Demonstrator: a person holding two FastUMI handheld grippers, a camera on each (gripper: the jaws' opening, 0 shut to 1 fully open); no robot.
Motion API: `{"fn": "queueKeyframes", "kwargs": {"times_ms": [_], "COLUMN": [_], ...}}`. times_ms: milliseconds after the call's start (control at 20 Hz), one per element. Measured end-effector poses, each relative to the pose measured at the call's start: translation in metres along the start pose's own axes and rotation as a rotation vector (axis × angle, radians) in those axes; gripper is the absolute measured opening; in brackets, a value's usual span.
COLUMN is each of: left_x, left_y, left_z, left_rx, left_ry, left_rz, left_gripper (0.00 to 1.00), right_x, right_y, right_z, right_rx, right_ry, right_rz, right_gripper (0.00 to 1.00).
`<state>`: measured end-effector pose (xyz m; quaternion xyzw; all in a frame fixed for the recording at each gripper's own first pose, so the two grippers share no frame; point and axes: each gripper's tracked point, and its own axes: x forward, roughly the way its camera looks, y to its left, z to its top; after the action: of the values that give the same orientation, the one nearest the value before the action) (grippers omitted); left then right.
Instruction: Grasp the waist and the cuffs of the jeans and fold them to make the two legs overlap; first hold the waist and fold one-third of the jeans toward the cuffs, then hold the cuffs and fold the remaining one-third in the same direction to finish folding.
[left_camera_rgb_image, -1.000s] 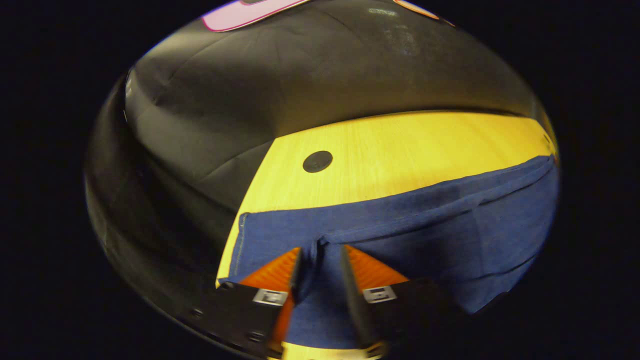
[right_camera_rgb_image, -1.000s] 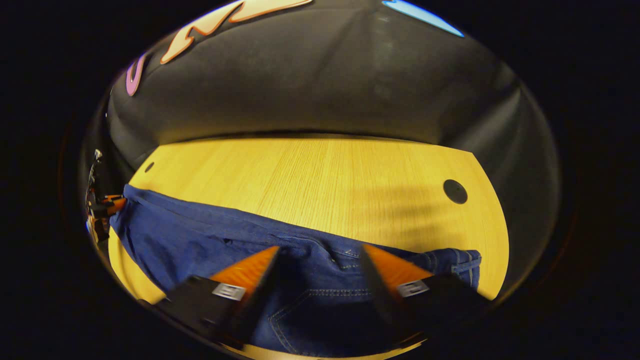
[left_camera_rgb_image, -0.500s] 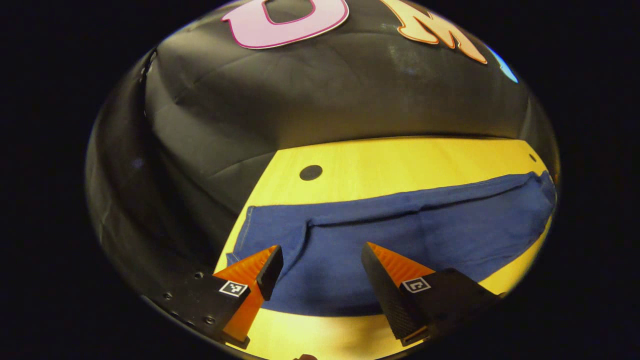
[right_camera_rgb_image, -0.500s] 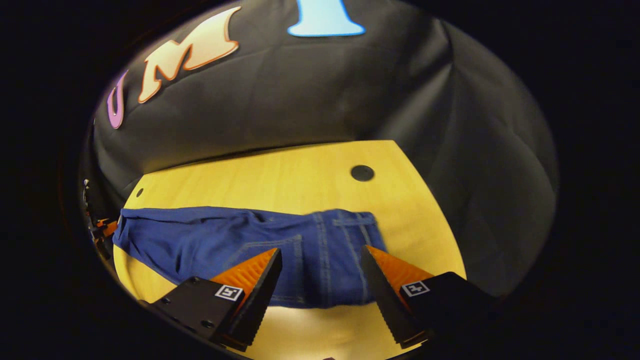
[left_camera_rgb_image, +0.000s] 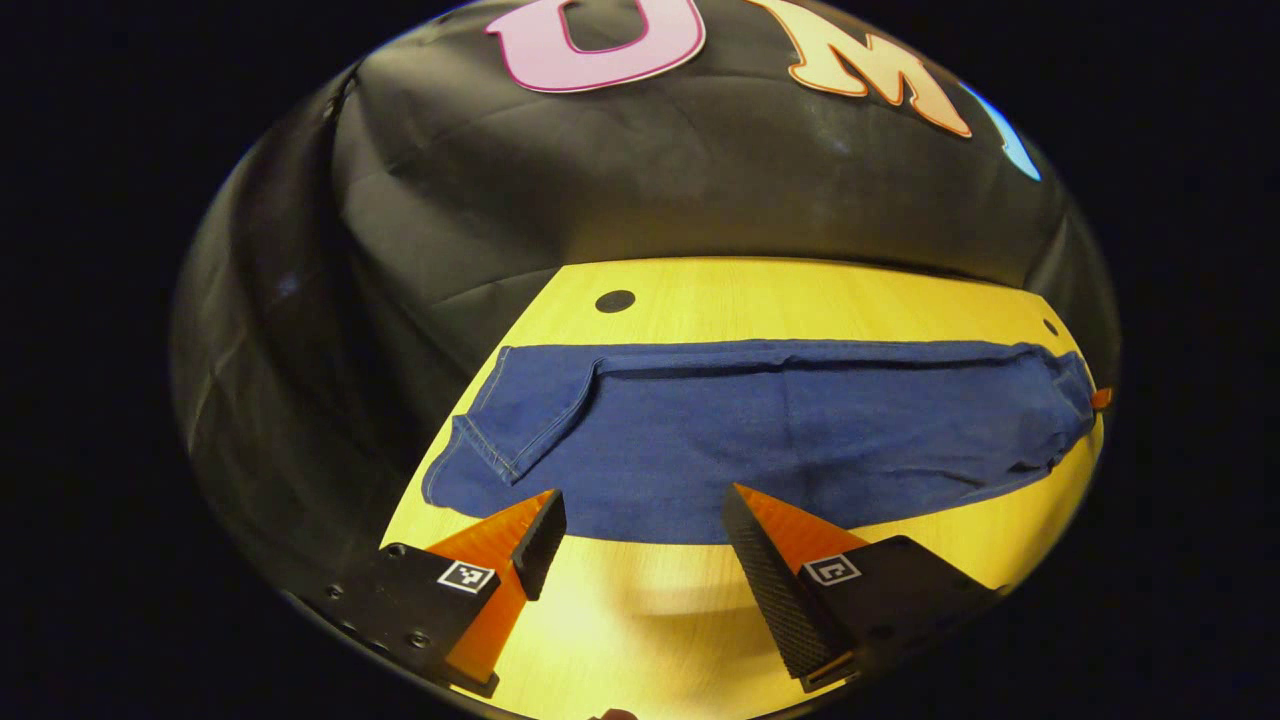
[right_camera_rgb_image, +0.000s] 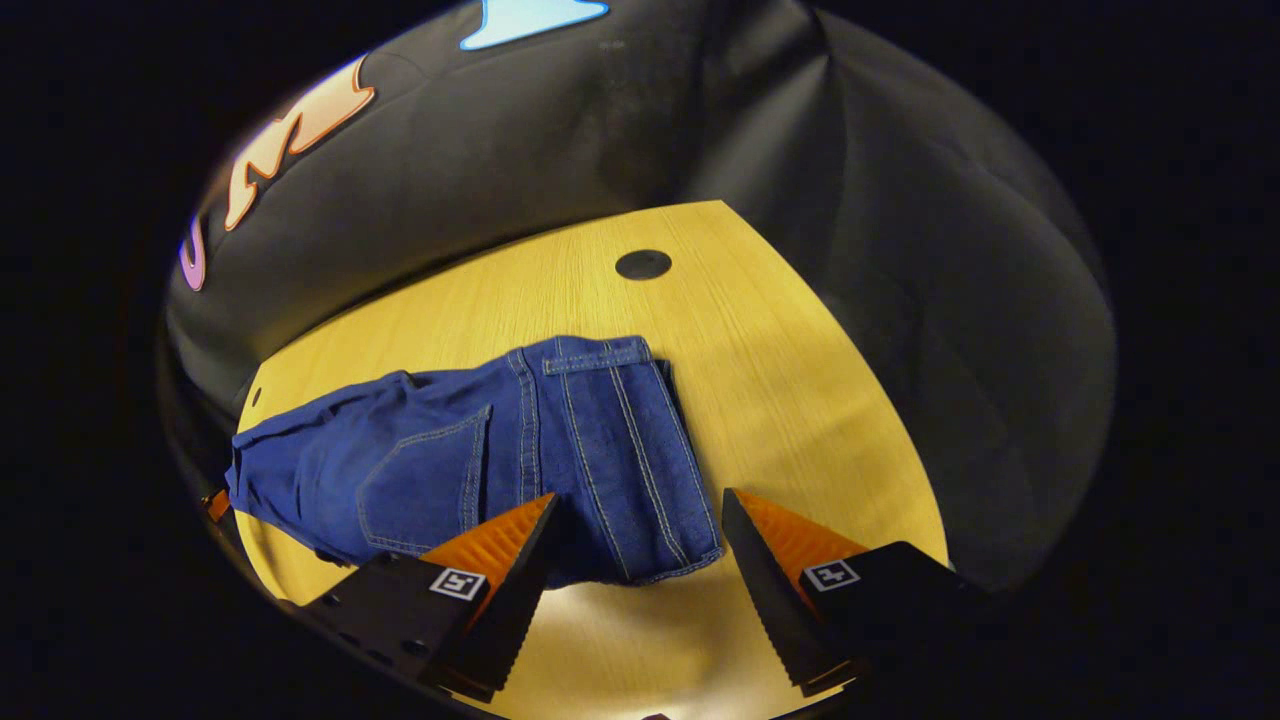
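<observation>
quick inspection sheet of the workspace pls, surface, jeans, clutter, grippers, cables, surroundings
surface: wooden table, with round dark grommets.
job's things: jeans lie flat, folded lengthwise, legs overlapped; waist and cuffs not gripped.
clutter: nothing seen.
grippers: left gripper and right gripper both hover at the near edge, jaws open and empty.
cables: nothing seen.
surroundings: black cloth wall.

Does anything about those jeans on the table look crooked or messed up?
Slightly. At the cuff end of the jeans one leg's hem lies askew, not lined up with the other. The waist looks a little rumpled. Nothing looks torn or spilled on the table.
</observation>
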<state>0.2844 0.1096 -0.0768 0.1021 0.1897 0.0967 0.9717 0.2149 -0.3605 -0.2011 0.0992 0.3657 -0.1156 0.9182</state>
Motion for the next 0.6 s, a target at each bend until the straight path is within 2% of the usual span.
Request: {"fn": "queueKeyframes", "kwargs": {"times_ms": [250,350,450,500,600], "left_x": [0.000,-0.001,-0.002,-0.002,-0.002], "left_y": [0.001,-0.001,-0.003,-0.006,-0.009], "left_z": [0.007,0.010,0.012,0.014,0.019], "left_rx": [0.012,-0.009,-0.033,-0.039,-0.049], "left_ry": [-0.034,-0.046,-0.043,-0.039,-0.033], "left_rz": [0.051,0.041,0.025,0.016,-0.006], "left_gripper": [0.95,0.95,0.96,0.96,0.96], "right_x": [0.005,0.004,0.006,0.004,0.005], "right_y": [0.001,0.010,0.013,0.014,0.015], "right_z": [-0.005,-0.008,-0.007,-0.009,-0.010], "right_rx": [0.001,0.031,0.063,0.072,0.075], "right_ry": [-0.034,-0.056,-0.071,-0.056,-0.065], "right_rz": [0.022,0.050,0.058,0.062,0.055], "right_gripper": [0.97,0.91,0.61,0.57,0.37]}}
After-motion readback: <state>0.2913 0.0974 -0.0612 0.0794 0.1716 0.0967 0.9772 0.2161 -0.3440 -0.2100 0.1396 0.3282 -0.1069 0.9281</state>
